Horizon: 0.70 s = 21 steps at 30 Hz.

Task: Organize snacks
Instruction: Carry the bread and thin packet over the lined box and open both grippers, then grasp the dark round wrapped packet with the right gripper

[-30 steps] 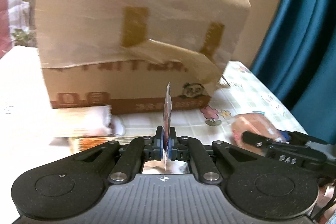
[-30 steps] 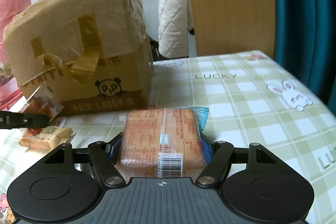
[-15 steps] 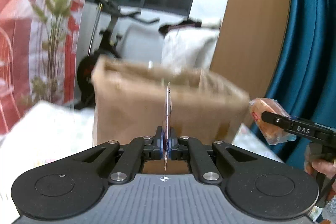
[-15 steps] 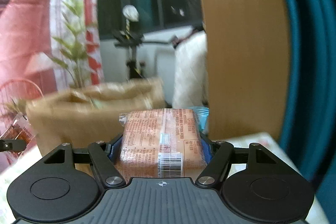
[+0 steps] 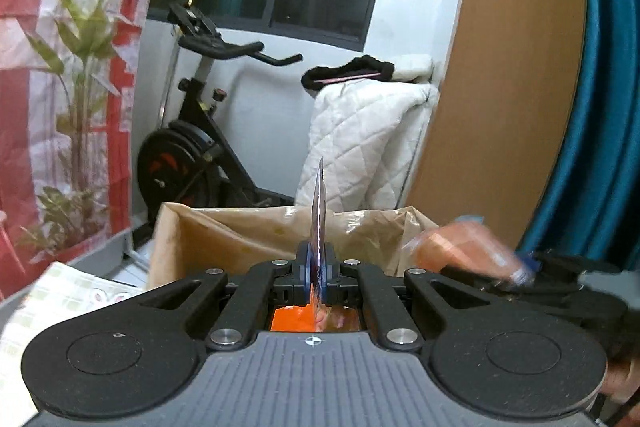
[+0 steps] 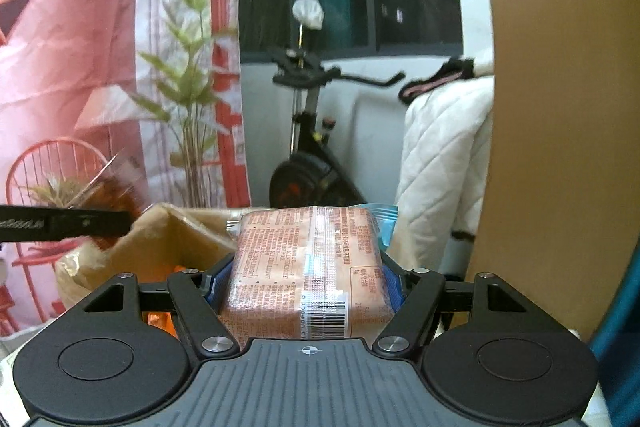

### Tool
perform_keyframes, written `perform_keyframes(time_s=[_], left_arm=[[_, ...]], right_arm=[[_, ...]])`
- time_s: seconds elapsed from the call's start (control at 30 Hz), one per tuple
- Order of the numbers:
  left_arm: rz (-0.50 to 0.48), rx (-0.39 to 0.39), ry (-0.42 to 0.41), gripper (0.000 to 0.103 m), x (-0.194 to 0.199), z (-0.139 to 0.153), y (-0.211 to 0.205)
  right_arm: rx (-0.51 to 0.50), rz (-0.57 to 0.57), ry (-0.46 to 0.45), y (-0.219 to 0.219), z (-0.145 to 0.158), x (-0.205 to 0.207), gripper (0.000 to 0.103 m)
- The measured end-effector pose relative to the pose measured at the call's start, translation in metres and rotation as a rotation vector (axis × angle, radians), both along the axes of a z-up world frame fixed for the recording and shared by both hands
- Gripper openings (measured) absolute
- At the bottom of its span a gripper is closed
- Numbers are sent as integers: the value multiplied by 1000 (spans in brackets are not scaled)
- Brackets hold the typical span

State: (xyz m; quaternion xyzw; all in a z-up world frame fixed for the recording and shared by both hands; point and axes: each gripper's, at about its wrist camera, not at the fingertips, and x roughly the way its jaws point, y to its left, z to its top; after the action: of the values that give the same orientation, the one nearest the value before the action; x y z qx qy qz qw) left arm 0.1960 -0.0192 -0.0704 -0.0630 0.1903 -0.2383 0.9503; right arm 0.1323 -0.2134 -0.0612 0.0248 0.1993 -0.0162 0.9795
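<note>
My left gripper (image 5: pixel 319 269) is shut on a thin foil snack packet (image 5: pixel 319 211), seen edge-on and standing upright. It hangs over the open top of the cardboard box (image 5: pixel 240 239), where something orange (image 5: pixel 294 319) lies inside. My right gripper (image 6: pixel 308 269) is shut on an orange-wrapped snack pack (image 6: pixel 308 239) with a barcode, also above the cardboard box (image 6: pixel 180 235). In the left wrist view that snack pack (image 5: pixel 460 247) appears blurred at the box's right rim. The right wrist view shows the left gripper (image 6: pixel 120 223) and its snack packet (image 6: pixel 116 187) at the box's left.
The checked tablecloth (image 5: pixel 60 291) shows at lower left. Behind the box stand an exercise bike (image 5: pixel 192 147), a white quilted cover (image 5: pixel 360 131), a wooden panel (image 5: pixel 512 67) and a teal curtain (image 5: pixel 608 107). A plant (image 6: pixel 192 99) stands at the left.
Both grippers have risen from table height beside the box to above its rim, each still holding its snack. The box's open top now shows below them.
</note>
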Motion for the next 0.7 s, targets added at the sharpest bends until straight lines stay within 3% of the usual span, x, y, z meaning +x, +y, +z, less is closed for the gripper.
perform_keyframes(time_s=[0.03,0.1,0.13,0.17,0.7], left_arm=[[-9,-8,13,8,4,-2,-1],[-10,-11,37,22,8,-8,1],[0,-4,39,39,7,-9,3],[11,1,33,51,2,-11,5],[-29,72,49,52,-69,-6,60]], right_arm=[[6,1,14,4,-3,2,67],[22,-8,33,7,-8,8,69],[42,-20,32,8,-8,7,75],[55,-19,22,6,-6,4,78],[64,33,-54,17,9,-70,81]])
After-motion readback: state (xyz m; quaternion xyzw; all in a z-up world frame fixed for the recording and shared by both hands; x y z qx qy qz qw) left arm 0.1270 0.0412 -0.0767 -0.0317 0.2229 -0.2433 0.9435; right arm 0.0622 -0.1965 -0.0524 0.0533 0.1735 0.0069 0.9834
